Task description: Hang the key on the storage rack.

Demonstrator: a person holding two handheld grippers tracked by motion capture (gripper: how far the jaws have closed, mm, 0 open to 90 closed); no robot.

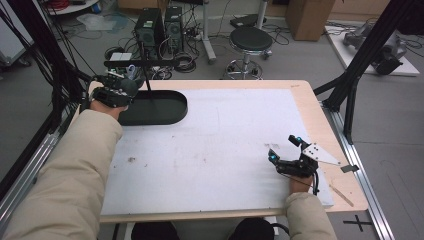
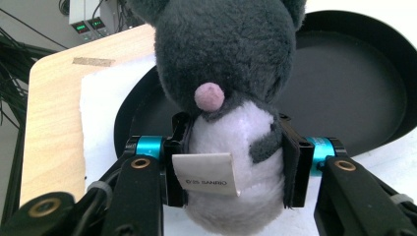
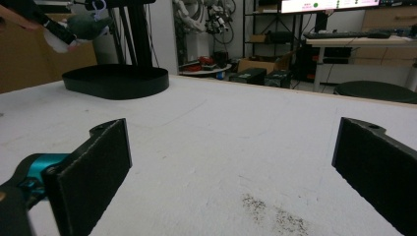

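My left gripper (image 2: 235,167) is shut on a grey and white plush toy (image 2: 231,88) with a pink nose and a white tag. Both black pads press its white belly. The toy hangs over the near left end of the black oval tray (image 2: 354,98). In the high view the left gripper (image 1: 116,86) is at the far left, above the tray (image 1: 165,107). My right gripper (image 1: 285,148) rests low near the right front of the white mat, its jaws wide apart and empty. In the right gripper view the toy (image 3: 86,24) is far off, above the tray (image 3: 118,81).
The white mat (image 1: 210,145) covers most of the wooden table (image 1: 305,100). A black frame post (image 1: 147,80) rises at the tray's far side. A stool (image 1: 250,42) and computer towers (image 1: 160,27) stand on the floor beyond the table.
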